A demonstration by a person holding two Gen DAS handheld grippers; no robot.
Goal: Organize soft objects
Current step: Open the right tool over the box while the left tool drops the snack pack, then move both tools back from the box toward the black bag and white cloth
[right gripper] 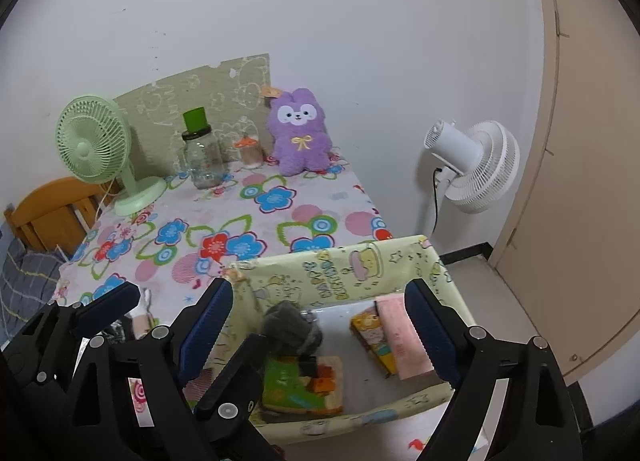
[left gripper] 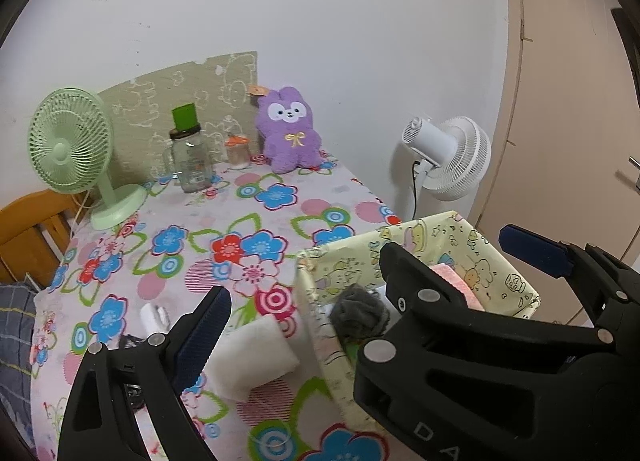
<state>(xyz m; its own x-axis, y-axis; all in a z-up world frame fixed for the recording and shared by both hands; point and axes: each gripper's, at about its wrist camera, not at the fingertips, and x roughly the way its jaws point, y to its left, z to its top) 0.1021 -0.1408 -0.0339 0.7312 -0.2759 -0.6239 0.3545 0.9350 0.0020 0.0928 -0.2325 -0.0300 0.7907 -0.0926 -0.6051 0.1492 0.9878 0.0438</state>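
Observation:
A pale yellow fabric storage box (right gripper: 352, 265) stands at the table's near right corner; it also shows in the left wrist view (left gripper: 320, 281). Inside lie a grey balled sock (right gripper: 290, 327), a pink cloth (right gripper: 402, 337), a yellow printed item (right gripper: 370, 335) and a green-orange item (right gripper: 304, 385). My right gripper (right gripper: 320, 337) is open and empty above the box. My left gripper (left gripper: 218, 333) is open and empty beside the box's left wall, near a white foam block (left gripper: 252, 357). The right gripper's fingers (left gripper: 536, 249) cross the left wrist view over the box. A purple plush bunny (left gripper: 290, 129) sits at the back.
On the flowered tablecloth (left gripper: 240, 229) stand a green desk fan (left gripper: 80, 149), a glass jar with a green lid (left gripper: 192, 157) and a small orange-lidded jar (left gripper: 238, 151). A white floor fan (left gripper: 452, 157) stands right of the table. A wooden chair (left gripper: 28, 229) is left.

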